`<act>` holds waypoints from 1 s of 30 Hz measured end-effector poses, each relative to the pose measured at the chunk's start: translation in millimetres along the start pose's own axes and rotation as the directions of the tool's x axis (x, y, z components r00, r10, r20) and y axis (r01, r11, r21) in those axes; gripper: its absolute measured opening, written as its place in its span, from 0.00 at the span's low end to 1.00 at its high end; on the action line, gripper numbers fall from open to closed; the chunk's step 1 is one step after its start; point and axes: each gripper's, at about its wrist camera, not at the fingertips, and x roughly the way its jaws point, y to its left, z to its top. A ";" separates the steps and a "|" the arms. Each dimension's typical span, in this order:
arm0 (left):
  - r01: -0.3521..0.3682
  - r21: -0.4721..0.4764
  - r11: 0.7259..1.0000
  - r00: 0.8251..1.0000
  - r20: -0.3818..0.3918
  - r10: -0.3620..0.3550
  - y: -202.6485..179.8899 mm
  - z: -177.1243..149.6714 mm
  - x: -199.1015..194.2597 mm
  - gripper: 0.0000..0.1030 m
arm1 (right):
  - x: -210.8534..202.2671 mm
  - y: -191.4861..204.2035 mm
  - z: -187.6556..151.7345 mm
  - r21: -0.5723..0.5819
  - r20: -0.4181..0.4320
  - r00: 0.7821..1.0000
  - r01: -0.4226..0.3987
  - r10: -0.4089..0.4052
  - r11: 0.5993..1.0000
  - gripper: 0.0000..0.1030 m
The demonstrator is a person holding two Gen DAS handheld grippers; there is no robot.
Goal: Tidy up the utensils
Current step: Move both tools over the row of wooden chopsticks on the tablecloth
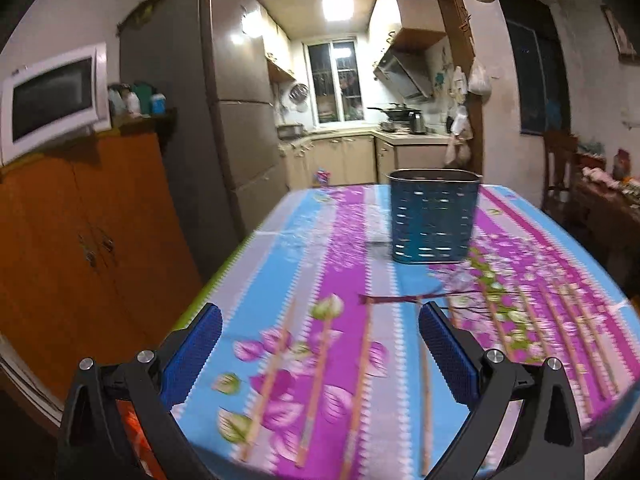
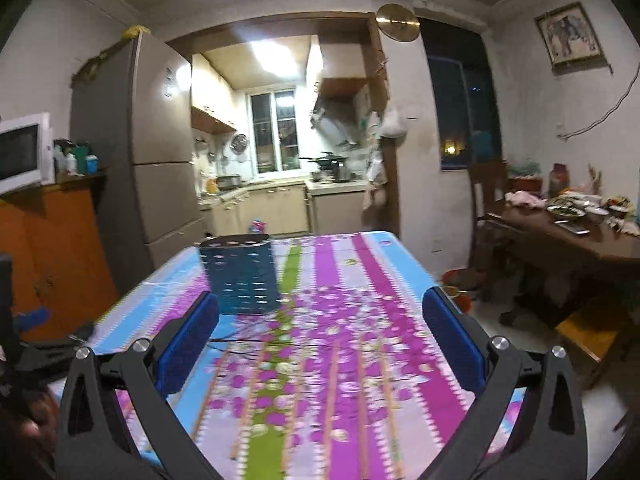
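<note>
A blue perforated utensil holder (image 1: pixel 433 218) stands upright on the flowered tablecloth, far right of centre in the left wrist view; it also shows in the right wrist view (image 2: pixel 244 276), left of centre. Several wooden chopsticks (image 1: pixel 362 376) lie side by side on the cloth, pointing toward the holder; they also show in the right wrist view (image 2: pixel 332 392). My left gripper (image 1: pixel 320 320) is open and empty above the near chopsticks. My right gripper (image 2: pixel 320 308) is open and empty above other chopsticks. The left gripper's body (image 2: pixel 36 352) shows at the right view's left edge.
The table (image 1: pixel 280 248) has its left edge near an orange cabinet (image 1: pixel 80 240) with a microwave (image 1: pixel 52 100). A fridge (image 1: pixel 224 120) and the kitchen lie behind. A dark wooden table (image 2: pixel 580 236) with dishes and a chair stand to the right.
</note>
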 end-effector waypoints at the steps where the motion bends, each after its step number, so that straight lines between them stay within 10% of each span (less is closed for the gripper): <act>1: -0.014 0.007 1.000 1.000 0.001 0.014 1.6 0.2 2.2 0.96 | 1.7 -2.0 0.8 -0.003 -0.002 1.000 0.007 -0.007 1.000 0.95; 30: -0.036 0.072 0.997 0.999 -0.018 0.037 8.1 -2.0 13.1 0.96 | 10.9 -0.3 -6.6 -0.084 -0.051 0.998 0.036 -0.040 0.996 0.95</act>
